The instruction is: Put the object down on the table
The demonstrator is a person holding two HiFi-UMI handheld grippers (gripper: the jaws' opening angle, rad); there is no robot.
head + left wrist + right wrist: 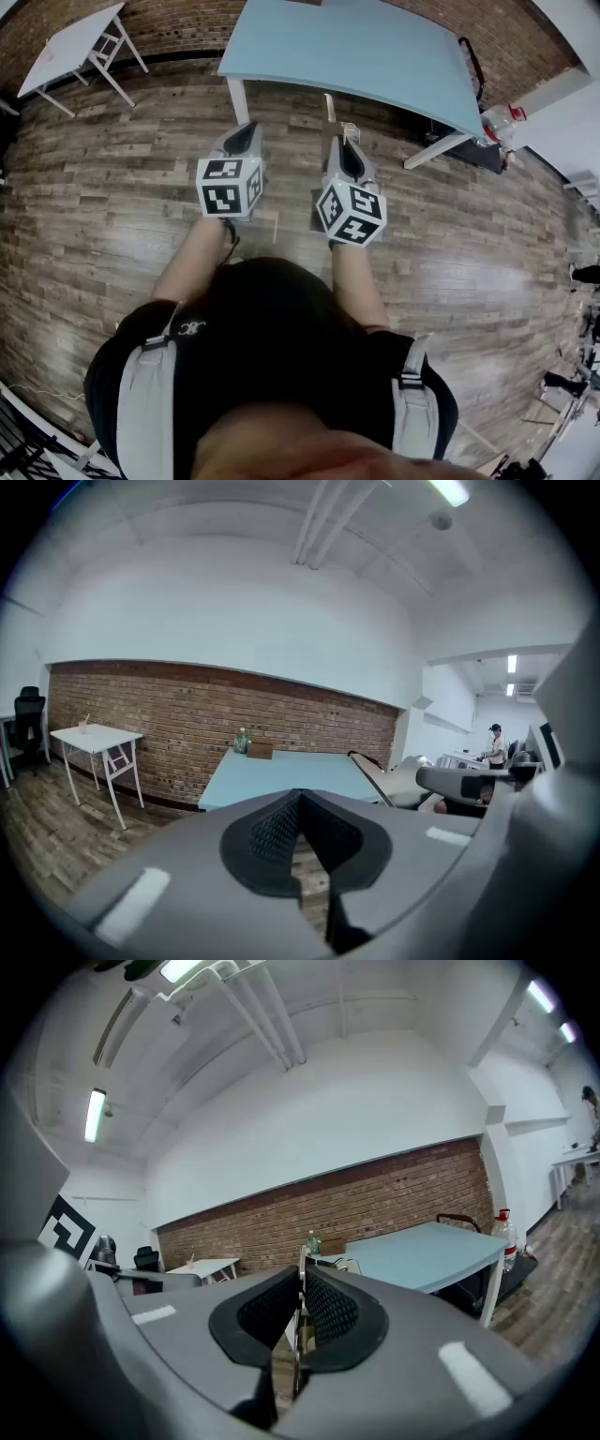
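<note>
The right gripper (299,1283) pinches the thin object (328,117) upright between its jaws, evidently for setting down on the worktop (375,47) ahead. The left gripper (300,801) idles, jaws closed on nothing.

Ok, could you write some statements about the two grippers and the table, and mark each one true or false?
1. The right gripper is shut on a thin object. True.
2. The left gripper also holds something. False: its jaws are together with nothing between them.
3. A blue table stands ahead of both grippers. True.
4. The thin object lies on the table. False: it is in the right gripper, above the floor.
5. The floor is grey carpet. False: it is wood planks.
</note>
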